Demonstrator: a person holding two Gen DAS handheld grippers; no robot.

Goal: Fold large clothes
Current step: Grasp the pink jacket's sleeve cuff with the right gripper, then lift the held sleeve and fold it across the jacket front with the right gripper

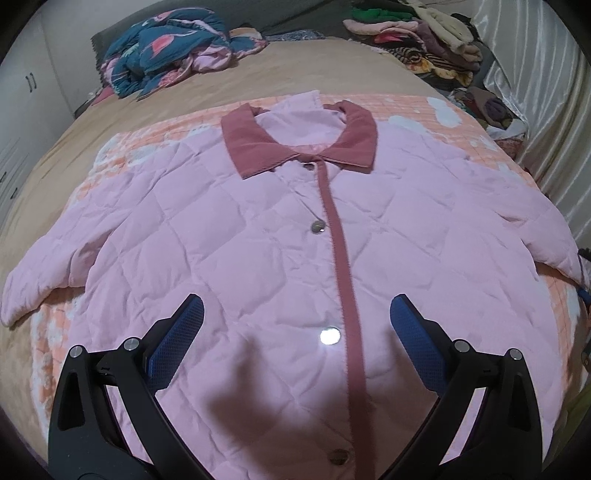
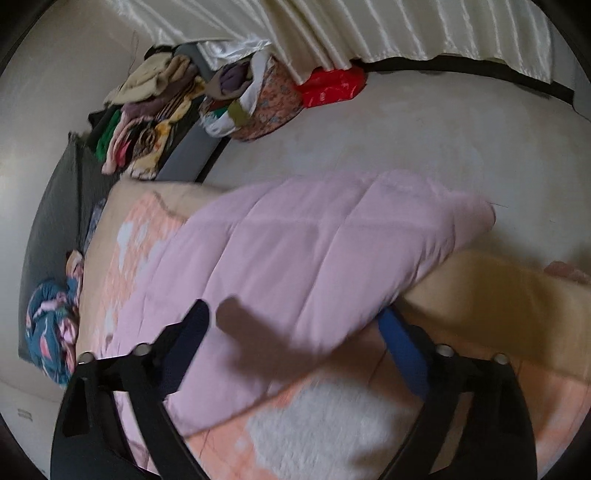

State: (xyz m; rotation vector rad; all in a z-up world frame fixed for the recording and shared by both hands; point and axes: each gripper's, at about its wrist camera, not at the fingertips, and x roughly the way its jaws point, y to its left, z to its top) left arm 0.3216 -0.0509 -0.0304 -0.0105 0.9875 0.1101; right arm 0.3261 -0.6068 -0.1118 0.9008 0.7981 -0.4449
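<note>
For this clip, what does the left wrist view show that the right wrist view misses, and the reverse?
Left wrist only: the jacket's front, with its collar, placket and buttons, plus the open left tool above it.

Right wrist only: one sleeve reaching past the bed edge, the floor, a red bag, and the open right tool.

Both: the pink jacket, peach blanket, blue bedding, clothes pile and curtain.
</note>
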